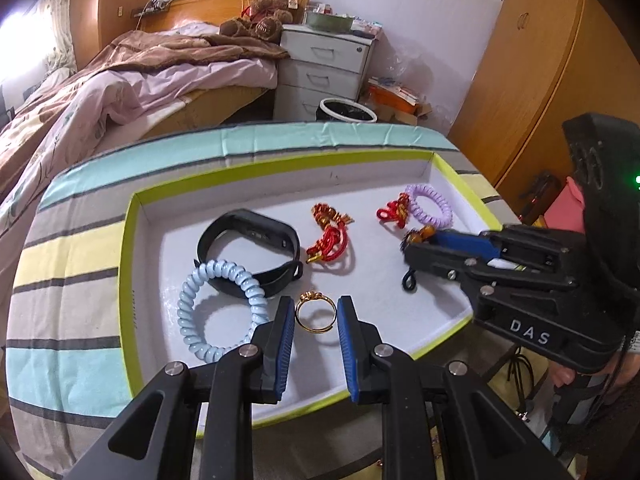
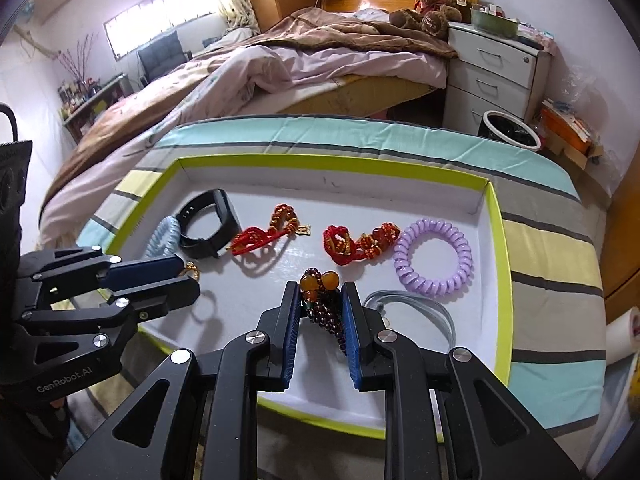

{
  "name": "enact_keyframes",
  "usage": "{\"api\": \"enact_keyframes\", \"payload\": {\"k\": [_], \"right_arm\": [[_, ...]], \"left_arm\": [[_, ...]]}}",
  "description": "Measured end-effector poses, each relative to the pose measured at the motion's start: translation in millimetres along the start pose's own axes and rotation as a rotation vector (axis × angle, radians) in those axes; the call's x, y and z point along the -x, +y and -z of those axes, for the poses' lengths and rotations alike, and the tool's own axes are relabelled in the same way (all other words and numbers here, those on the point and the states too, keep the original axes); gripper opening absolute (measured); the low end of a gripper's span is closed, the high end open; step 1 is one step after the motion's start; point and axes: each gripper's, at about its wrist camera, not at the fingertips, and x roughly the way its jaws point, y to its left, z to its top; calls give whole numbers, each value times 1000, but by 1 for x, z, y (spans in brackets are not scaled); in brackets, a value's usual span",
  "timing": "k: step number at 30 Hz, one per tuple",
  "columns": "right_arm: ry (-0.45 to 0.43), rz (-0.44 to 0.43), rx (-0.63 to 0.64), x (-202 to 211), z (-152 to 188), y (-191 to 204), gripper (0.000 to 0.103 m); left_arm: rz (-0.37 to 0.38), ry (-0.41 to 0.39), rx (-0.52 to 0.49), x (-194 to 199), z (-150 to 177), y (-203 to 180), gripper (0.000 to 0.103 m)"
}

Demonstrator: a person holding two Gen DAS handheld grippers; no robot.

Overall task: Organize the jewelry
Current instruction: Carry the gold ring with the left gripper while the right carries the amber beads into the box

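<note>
Jewelry lies spread in a shallow white cardboard tray with a lime-green rim [image 1: 132,256], which sits on a worktop covered with a striped cloth of teal, grey and yellow [image 1: 64,280]. Near the tray's front edge a thin gold ring with a small ornament on top [image 1: 315,313] stands between the blue pads of the left gripper [image 1: 316,312]; its jaws are parted and narrow gaps show on both sides, so the pads do not press it. Just left of the ring lies a pale blue spiral hair tie [image 1: 219,312], overlapping a black fitness band [image 1: 250,252]. Farther right, the right gripper [image 2: 320,312] is closed on a bunched string of dark red beads with amber ones on top [image 2: 326,300]. Beside it lies a grey cord [image 2: 416,308] and a lilac spiral hair tie [image 2: 434,258]. Two red knotted cord charms with gold beads [image 2: 268,230] [image 2: 356,244] lie mid-tray, apart.
</note>
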Motion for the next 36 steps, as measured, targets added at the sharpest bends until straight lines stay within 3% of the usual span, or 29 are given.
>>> {"api": "enact_keyframes", "payload": {"k": [10,24,26,29,36], "right_arm": [[-11,97,23,0,-2,-9,21],[-11,106,30,0,-1,-8,23],[-13,100,29,0,-1,-8,24],[-15,90,25,0,-1,-7,38],[-33,90,22,8,0,-4,40]], "left_arm": [[-16,6,7,-4,0,4,22],[-11,9,13,-4,1,4,23],[-13,9,15,-4,1,4,23],[-14,0,12,-1,1,3,23],[-12,-8,11,8,3,0,25]]}}
